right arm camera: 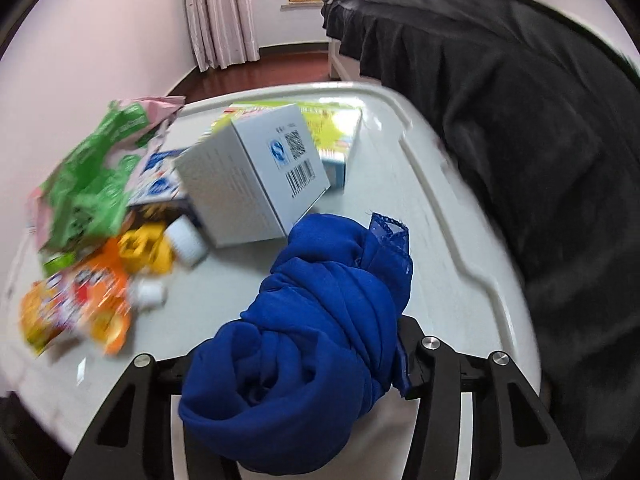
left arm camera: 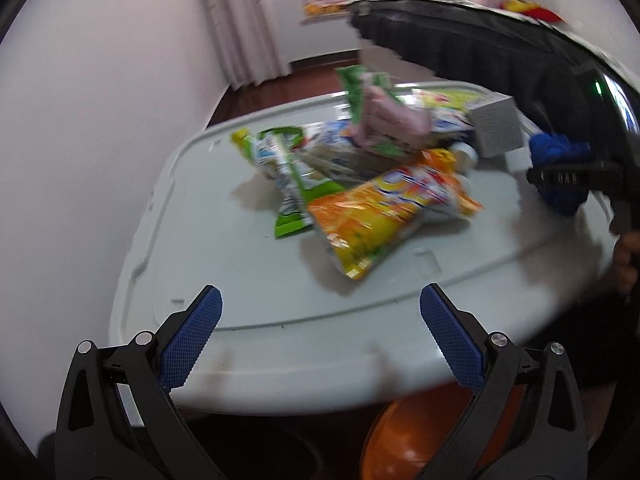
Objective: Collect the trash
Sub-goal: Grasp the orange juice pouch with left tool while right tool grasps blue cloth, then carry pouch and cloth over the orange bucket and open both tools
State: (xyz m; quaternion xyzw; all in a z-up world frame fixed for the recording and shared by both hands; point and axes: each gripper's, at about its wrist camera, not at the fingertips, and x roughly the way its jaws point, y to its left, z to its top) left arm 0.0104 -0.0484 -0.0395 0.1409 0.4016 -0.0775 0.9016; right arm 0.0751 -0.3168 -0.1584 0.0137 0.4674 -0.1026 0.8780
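Observation:
A heap of trash lies on the white plastic table (left arm camera: 192, 264): an orange and yellow snack bag (left arm camera: 384, 216), a green wrapper (left arm camera: 296, 188), a pink and green wrapper (left arm camera: 380, 116) and a white box (right arm camera: 248, 176) with a barcode. My left gripper (left arm camera: 320, 304) hangs open over the table's near edge with nothing between its blue pads (left arm camera: 192, 336). A rolled-up blue cloth (right arm camera: 320, 320) fills the right gripper (right arm camera: 316, 360), which is shut on it; the cloth hides the fingertips. In the left wrist view the right gripper (left arm camera: 568, 178) holds that cloth (left arm camera: 560, 148) at the table's right side.
A black fabric-covered bulk (right arm camera: 520, 120) runs along the table's far right edge. A small white bottle (right arm camera: 186, 240) and a yellow wrapper (right arm camera: 148, 248) lie beside the box. An orange object (left arm camera: 420, 432) sits below the table's near edge. A person's hand (left arm camera: 626, 260) shows at the right.

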